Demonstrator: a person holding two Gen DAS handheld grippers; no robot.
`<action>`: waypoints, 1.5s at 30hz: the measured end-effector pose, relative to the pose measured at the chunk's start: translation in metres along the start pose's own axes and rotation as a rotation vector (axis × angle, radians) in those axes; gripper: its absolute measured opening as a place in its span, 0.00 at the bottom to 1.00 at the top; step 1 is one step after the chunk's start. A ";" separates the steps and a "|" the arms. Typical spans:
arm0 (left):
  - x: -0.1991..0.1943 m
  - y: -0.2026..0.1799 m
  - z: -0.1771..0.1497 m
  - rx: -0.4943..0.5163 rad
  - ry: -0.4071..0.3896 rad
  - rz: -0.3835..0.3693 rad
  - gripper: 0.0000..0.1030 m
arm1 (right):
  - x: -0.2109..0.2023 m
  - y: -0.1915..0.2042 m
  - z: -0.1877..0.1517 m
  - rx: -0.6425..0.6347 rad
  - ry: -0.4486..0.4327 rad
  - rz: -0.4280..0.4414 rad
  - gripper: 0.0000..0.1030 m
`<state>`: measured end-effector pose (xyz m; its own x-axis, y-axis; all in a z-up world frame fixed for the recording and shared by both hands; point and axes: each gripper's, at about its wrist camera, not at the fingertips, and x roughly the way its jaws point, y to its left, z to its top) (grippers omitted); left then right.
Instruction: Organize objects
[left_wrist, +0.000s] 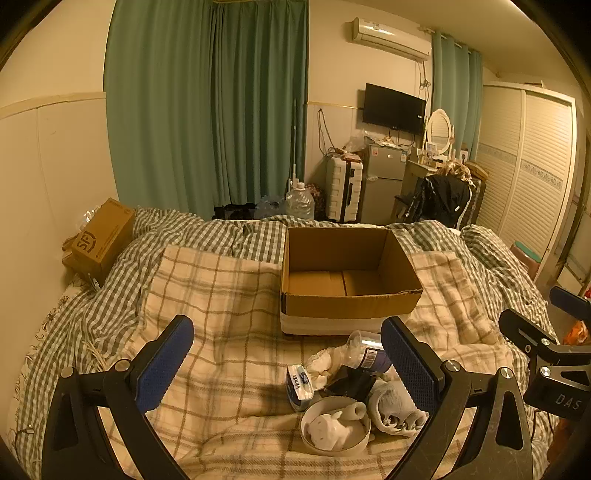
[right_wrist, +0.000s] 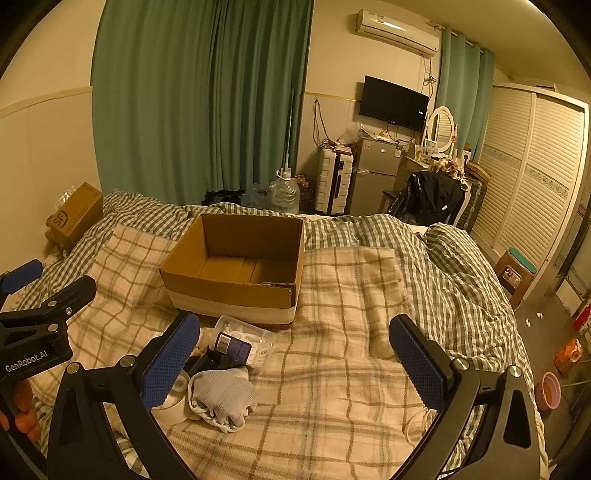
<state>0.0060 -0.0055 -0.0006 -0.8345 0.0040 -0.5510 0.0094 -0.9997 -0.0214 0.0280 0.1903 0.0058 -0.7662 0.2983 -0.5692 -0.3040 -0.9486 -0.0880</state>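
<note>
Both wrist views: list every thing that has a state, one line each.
Cardboard box: open, empty, upright on the bed.
White bowl: upright, small white items inside.
Grey gloves: bundled, lying beside the bowl.
Tissue pack: lying against the bowl.
Left gripper: open, holding nothing.
Right gripper: open, holding nothing.

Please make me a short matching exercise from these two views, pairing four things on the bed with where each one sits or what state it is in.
Things:
1. open cardboard box
2. white bowl
3. grey glove
4. tissue pack

Descriptions:
A. holds small white items
B. empty, beyond the pile
C. crumpled, just right of the bowl
D. blue and white, just left of the pile

Pairs: 1-B, 2-A, 3-C, 4-D
</note>
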 end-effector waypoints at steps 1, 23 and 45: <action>0.000 0.000 -0.001 0.001 0.001 0.000 1.00 | 0.000 0.000 0.000 0.000 0.001 0.001 1.00; 0.002 -0.002 -0.005 0.011 0.016 0.002 1.00 | -0.001 0.002 -0.001 0.008 0.007 0.001 1.00; 0.003 -0.002 -0.003 0.015 0.024 -0.016 1.00 | -0.005 0.003 0.001 0.018 -0.001 -0.022 1.00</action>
<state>0.0054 -0.0034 -0.0044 -0.8213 0.0200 -0.5702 -0.0118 -0.9998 -0.0181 0.0302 0.1864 0.0093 -0.7595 0.3194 -0.5667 -0.3310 -0.9397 -0.0860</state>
